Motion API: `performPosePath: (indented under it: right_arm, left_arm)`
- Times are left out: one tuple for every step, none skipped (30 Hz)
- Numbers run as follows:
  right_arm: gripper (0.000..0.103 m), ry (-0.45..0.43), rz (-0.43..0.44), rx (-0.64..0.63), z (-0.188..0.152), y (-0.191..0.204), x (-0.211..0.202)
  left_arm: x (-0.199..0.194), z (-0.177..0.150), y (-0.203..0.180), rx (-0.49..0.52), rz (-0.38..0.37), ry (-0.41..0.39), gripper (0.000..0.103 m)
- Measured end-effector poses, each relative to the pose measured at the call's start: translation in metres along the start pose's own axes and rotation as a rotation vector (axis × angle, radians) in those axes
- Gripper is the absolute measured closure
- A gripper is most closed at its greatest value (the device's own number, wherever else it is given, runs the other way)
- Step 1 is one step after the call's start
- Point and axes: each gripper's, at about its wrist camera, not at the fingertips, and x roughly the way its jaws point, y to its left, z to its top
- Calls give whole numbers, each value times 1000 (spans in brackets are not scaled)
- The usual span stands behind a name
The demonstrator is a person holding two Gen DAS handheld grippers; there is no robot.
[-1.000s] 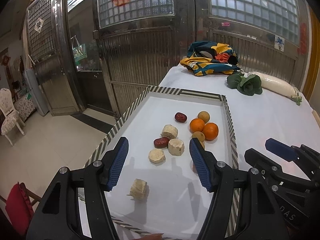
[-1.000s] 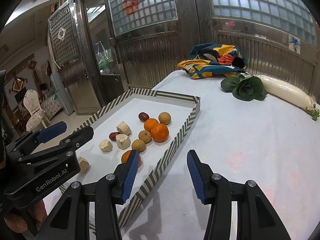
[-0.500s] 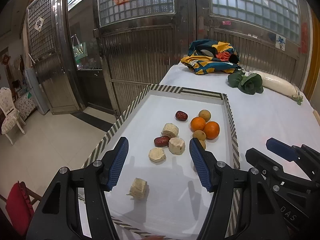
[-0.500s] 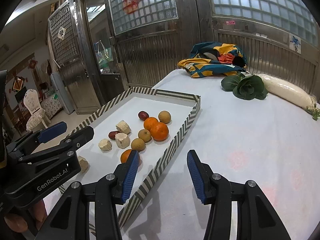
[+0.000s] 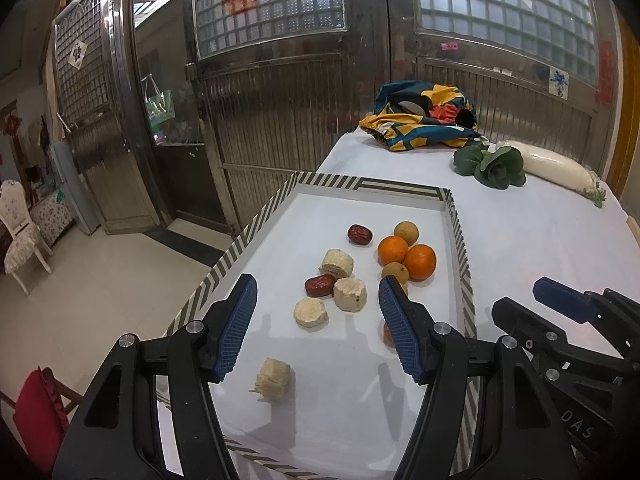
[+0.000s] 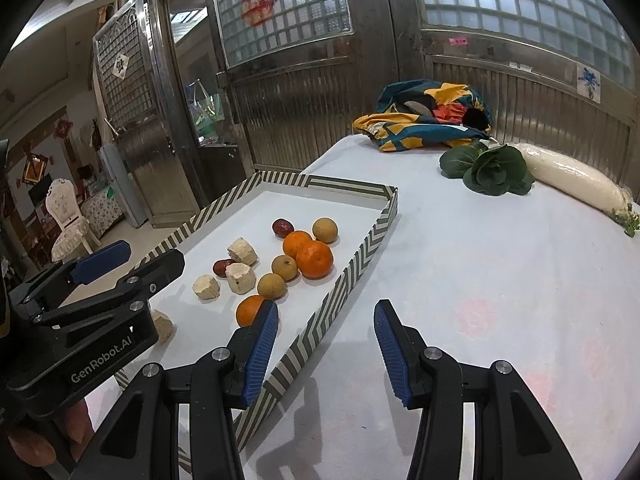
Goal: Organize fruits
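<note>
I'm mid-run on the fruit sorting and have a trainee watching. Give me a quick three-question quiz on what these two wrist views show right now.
1. True or false: the left gripper is shut on a fruit.
2. How many oranges lie in the striped tray? A) one B) three C) five
3. Fill in: the leafy green vegetable lies on the white tablecloth, ______ the tray.

Key:
1. False; both it and the right gripper are open and empty.
2. B; two touching oranges plus one orange nearer the grippers.
3. outside
</note>
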Motion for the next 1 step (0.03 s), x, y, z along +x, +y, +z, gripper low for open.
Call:
performPosePath:
  right_arm:
    - [55, 0, 0, 5, 0, -2, -2]
  left_arm:
    - [0, 1, -2, 6, -5, 2, 39]
